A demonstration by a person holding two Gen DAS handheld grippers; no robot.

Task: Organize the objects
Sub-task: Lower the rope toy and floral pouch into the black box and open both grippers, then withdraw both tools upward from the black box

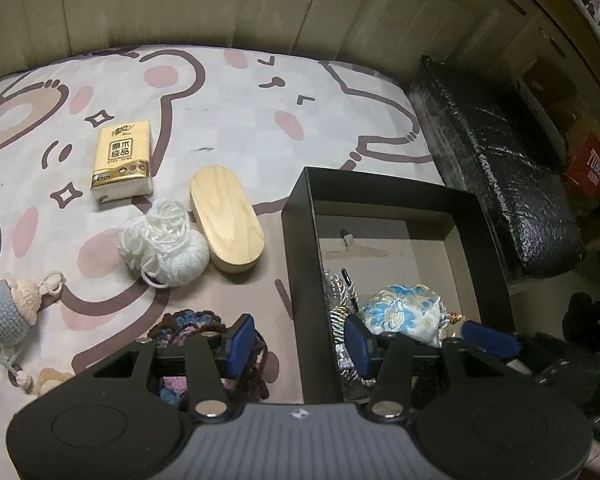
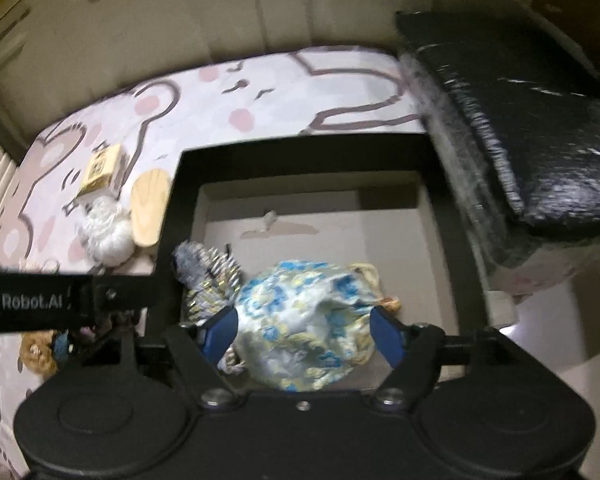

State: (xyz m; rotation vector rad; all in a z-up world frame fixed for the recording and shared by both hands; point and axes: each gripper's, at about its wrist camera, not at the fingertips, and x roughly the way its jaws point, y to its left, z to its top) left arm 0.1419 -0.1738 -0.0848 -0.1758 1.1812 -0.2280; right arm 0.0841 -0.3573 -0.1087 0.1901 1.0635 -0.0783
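In the box [image 2: 456, 240]: floral pouch [image 2: 304, 320] between the right gripper [image 2: 302, 334]'s spread, released pads.
Left gripper [image 1: 298, 346]: unclenched, empty.
Advice: withdraw straight up, avoiding snags.

Left gripper [image 1: 300, 340] angled down, jaws apart, nothing clamped. Right gripper [image 2: 304, 330] angled down, jaws apart.

The left hand-held gripper [image 1: 300, 340] hangs with its blue pads apart, straddling the near left wall of the black box [image 1: 300, 240], nothing pressed between them. Inside the box lie a blue floral pouch [image 1: 404, 308] and a silver tassel [image 1: 340, 292]. On the cartoon bedsheet [image 1: 240, 92] sit a tissue pack [image 1: 123, 160], white yarn [image 1: 164, 244] touching a wooden oval box [image 1: 227, 223], and crochet pieces [image 1: 8, 312].
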